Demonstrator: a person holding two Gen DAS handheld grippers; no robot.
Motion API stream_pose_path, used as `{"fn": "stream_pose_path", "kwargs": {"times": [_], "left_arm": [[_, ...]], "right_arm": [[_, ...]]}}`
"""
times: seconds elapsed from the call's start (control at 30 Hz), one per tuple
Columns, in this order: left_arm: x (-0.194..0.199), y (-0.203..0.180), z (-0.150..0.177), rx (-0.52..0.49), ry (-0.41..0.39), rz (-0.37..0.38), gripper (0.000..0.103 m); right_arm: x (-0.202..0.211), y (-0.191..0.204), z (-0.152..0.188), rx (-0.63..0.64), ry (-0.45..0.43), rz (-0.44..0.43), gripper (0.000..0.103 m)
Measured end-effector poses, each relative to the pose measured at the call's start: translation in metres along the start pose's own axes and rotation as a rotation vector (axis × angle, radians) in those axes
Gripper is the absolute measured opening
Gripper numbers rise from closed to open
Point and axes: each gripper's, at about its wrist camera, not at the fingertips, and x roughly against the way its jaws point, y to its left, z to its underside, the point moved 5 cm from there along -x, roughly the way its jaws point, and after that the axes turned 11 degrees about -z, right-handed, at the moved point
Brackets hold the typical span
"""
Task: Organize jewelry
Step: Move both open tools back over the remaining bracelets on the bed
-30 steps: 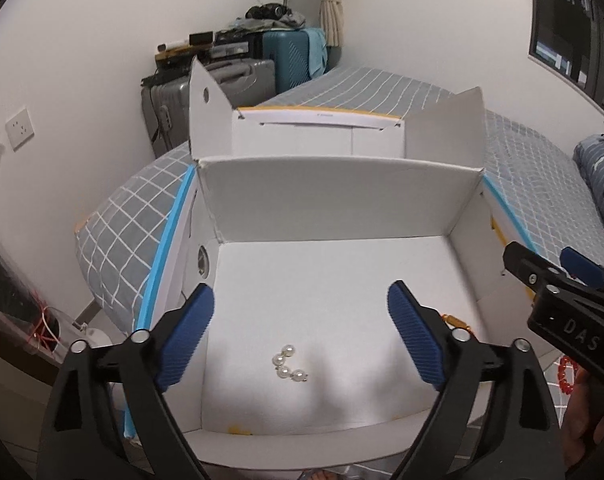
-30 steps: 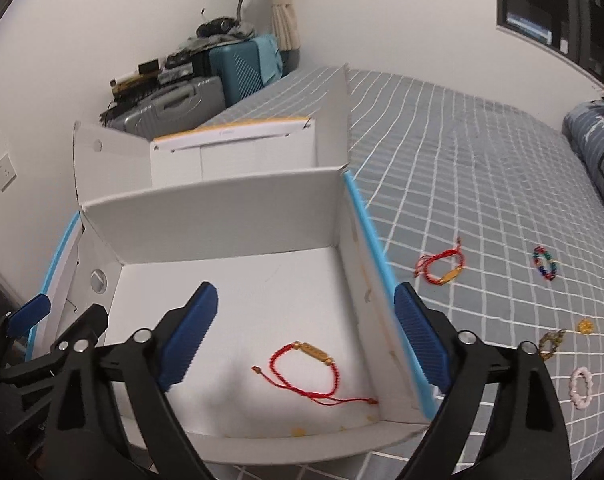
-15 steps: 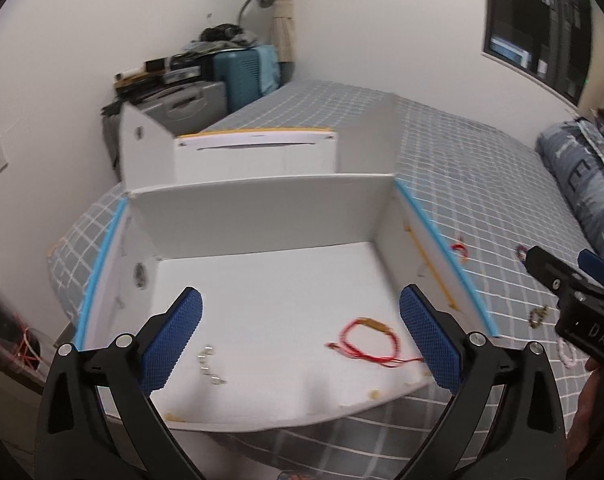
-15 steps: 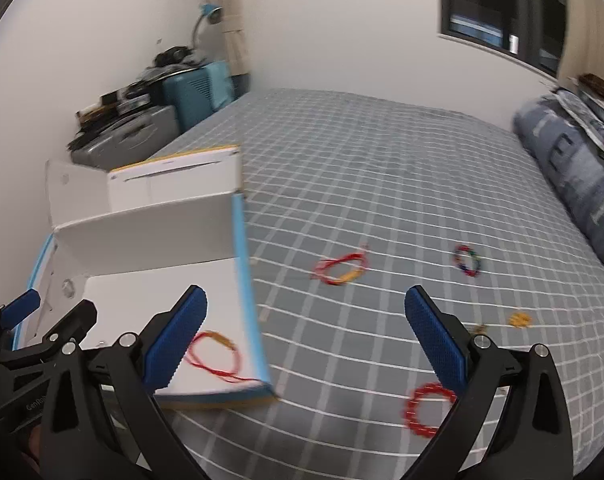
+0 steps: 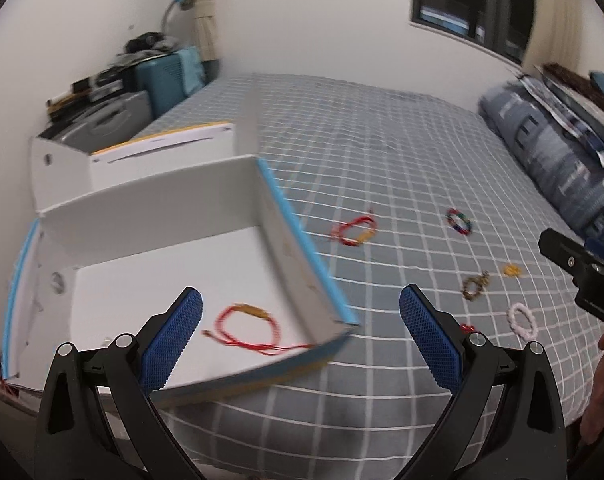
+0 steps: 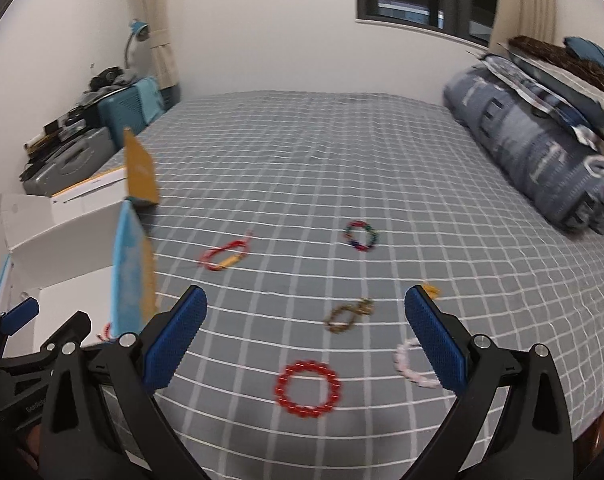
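Left wrist view takes in the bed (image 5: 381, 152) first, its grey sheet crossed by a white grid, with a rolled blue quilt (image 5: 549, 152) along its far right edge. At the left corner of the bed stands the open white box (image 5: 150, 184) with blue-edged walls and flaps raised; suitcases (image 5: 110, 116) are piled behind it against the wall. On the box floor lies a red cord bracelet (image 5: 248, 326) with a small gold bar. The left gripper (image 5: 302, 336) has just finished opening to its widest, both blue pads bare, nothing between them; its left finger sits over the box and its right finger over the sheet.

Right wrist view looks over the open bed, where the loose jewelry is scattered apart on the sheet. The right gripper (image 6: 305, 340) has likewise just spread fully and holds nothing. Between its fingers, nearest the camera, lies a red bead bracelet (image 6: 306, 388); a pale pink bead bracelet (image 6: 411, 366) is partly hidden behind the right finger. Farther out are a brownish bracelet (image 6: 347, 316), a small yellow charm (image 6: 431, 289) just beside the right fingertip, a multicoloured bead bracelet (image 6: 361, 235), and a second red cord bracelet (image 6: 224, 256) near the box wall. Motion blur softens the finer detail.
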Motion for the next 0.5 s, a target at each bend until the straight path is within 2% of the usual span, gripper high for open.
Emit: {"fn": "stream_pose_path", "kwargs": {"times": [0.27,0.5], "left_arm": [[-0.007,-0.068,0.018,-0.091,0.025,0.059,0.097],[-0.03,-0.117,0.04,-0.149,0.086,0.093,0.097]], "right_arm": [[-0.005,-0.06,0.021,-0.067,0.046,0.037,0.095],[-0.018,-0.101,0.043,-0.106,0.099,0.072,0.095]]}}
